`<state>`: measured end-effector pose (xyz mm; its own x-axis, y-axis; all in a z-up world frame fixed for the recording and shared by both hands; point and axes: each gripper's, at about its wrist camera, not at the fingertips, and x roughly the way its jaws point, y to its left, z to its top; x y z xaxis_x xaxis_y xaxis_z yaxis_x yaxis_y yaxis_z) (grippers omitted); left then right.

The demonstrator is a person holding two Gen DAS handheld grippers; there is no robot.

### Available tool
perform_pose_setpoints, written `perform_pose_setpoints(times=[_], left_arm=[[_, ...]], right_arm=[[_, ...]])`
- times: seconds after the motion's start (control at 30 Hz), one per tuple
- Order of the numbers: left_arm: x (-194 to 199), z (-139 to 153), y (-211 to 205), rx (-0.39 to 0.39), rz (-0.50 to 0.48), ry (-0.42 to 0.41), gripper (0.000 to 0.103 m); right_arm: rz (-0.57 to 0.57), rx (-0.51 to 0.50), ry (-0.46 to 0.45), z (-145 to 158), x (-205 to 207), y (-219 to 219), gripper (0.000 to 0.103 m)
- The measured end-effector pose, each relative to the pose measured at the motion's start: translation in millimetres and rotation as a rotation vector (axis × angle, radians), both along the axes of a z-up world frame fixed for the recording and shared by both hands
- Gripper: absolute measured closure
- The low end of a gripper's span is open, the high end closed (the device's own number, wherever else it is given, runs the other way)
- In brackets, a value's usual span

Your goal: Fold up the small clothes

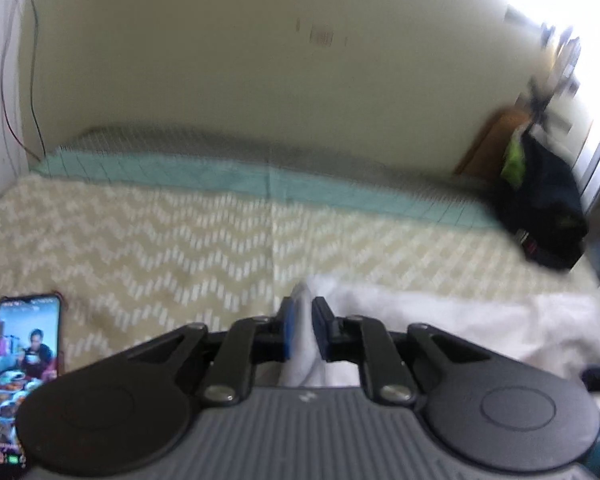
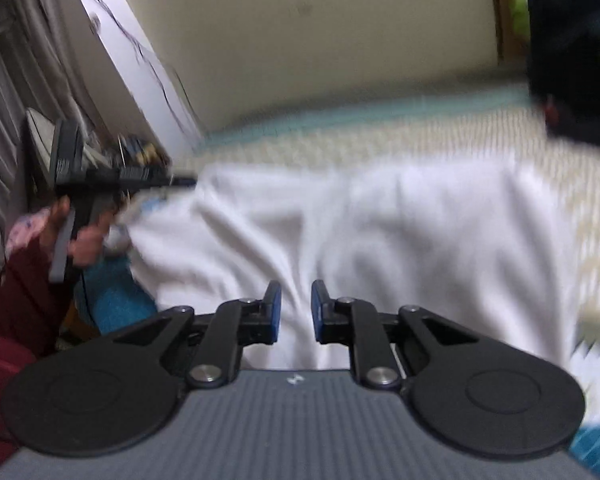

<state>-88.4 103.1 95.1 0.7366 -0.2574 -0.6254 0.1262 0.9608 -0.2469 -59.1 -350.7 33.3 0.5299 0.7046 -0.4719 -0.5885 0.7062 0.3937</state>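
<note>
Left gripper [image 1: 302, 328]: jaws clamped on a bunched edge of the white cloth [image 1: 440, 320], fabric pinched between the blue pads [image 1: 287, 332]. Right gripper [image 2: 296, 312]: jaws slightly apart with cloth [image 2: 360, 232] showing in the gap; can't tell if it is gripped, frame is motion-blurred.

The cloth lies spread and wrinkled on the bed [image 1: 160, 240], over the beige zigzag cover, with a teal strip at the far edge by the wall. In the right wrist view the left gripper [image 2: 180, 180] sits at the cloth's left corner, held by a hand [image 2: 80, 236] in a dark red sleeve.

Phone [image 1: 24, 380] with lit screen lies on the bed at near left, apart from the cloth. Dark bag [image 1: 544, 208] at far right of the bed.
</note>
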Motion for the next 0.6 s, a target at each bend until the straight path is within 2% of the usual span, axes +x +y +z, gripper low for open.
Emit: perform_pose_setpoints(times=[0.1, 0.2, 0.27, 0.33, 0.37, 0.4, 0.43, 0.5, 0.57, 0.6], left_arm=[[-16.5, 15.6, -4.9, -0.113, -0.056, -0.067, 0.091], [-24.3, 12.3, -32.9, -0.127, -0.159, -0.072, 0.091], [-23.4, -0.2, -53.2, -0.092, -0.214, -0.041, 0.086], [-21.0, -17.3, -64.8, -0.022, -0.209, 0.006, 0.086], [-19.8, -27.6, -67.2, 0.023, -0.192, 0.036, 0.086], [-18.0, -38.4, -67.3, 0.079, -0.164, 0.066, 0.086], [-18.0, -46.2, -66.2, 0.118, -0.142, 0.075, 0.086], [-23.9, -49.4, -58.4, 0.128, -0.132, 0.051, 0.086], [-25.2, -45.9, -53.3, 0.135, -0.112, 0.062, 0.086], [-25.5, -42.4, -50.0, 0.124, -0.102, 0.07, 0.086]], right_arm=[[-0.079, 0.009, -0.055, 8.1, 12.6, 10.2, 0.078], [-0.117, -0.024, -0.061, -1.7, 31.4, 31.1, 0.078], [-0.13, -0.067, -0.053, -12.2, 36.2, 36.6, 0.079], [-0.199, -0.17, -0.071, -23.9, 39.7, 30.4, 0.083], [-0.233, -0.197, -0.081, -27.7, 37.6, 21.9, 0.09], [-0.252, -0.18, -0.072, -29.5, 33.4, 4.0, 0.1], [-0.267, -0.145, -0.047, -30.9, 31.0, -9.5, 0.102], [-0.297, -0.068, 0.004, -32.8, 24.8, -36.3, 0.102], [-0.328, -0.019, 0.026, -31.7, 12.8, -59.6, 0.101], [-0.342, 0.014, 0.036, -30.3, 6.1, -72.7, 0.097]])
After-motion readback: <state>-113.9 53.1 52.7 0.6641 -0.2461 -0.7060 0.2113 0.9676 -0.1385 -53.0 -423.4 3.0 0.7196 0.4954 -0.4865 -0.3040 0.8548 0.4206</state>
